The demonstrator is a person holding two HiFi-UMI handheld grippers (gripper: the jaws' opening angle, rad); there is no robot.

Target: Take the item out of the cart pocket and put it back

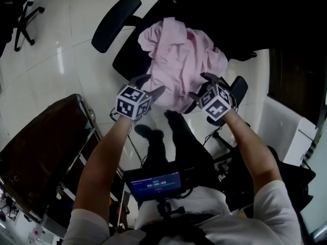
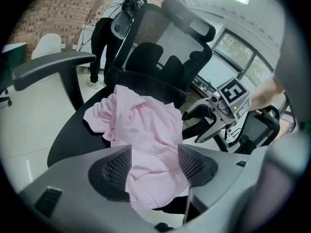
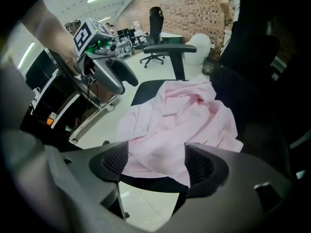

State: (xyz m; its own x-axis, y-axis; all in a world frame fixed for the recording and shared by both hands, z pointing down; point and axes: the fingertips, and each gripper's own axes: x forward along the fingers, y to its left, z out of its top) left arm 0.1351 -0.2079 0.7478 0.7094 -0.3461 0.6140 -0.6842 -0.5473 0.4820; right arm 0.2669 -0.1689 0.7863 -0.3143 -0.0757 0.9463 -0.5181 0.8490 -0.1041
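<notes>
Pink garment (image 1: 184, 60) draped over chair seat (image 1: 127, 60) near edge — my left gripper (image 1: 153, 84), right gripper (image 1: 197, 86) both agape; shallow pinch risks folds slipping.

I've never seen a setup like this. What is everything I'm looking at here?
garment: one, pink, crumpled on the chair seat
office chair: one, black, under the garment
cart: one, dark with metal rails, lower left
floor: one, glossy white tiles, beneath everything
screen unit: one, black with a blue display, at the person's chest
left gripper: one, grey with a black-and-white marker cube, open at the garment's near edge
right gripper: one, same colours, open beside it
forearms: two, bare, behind the grippers
</notes>
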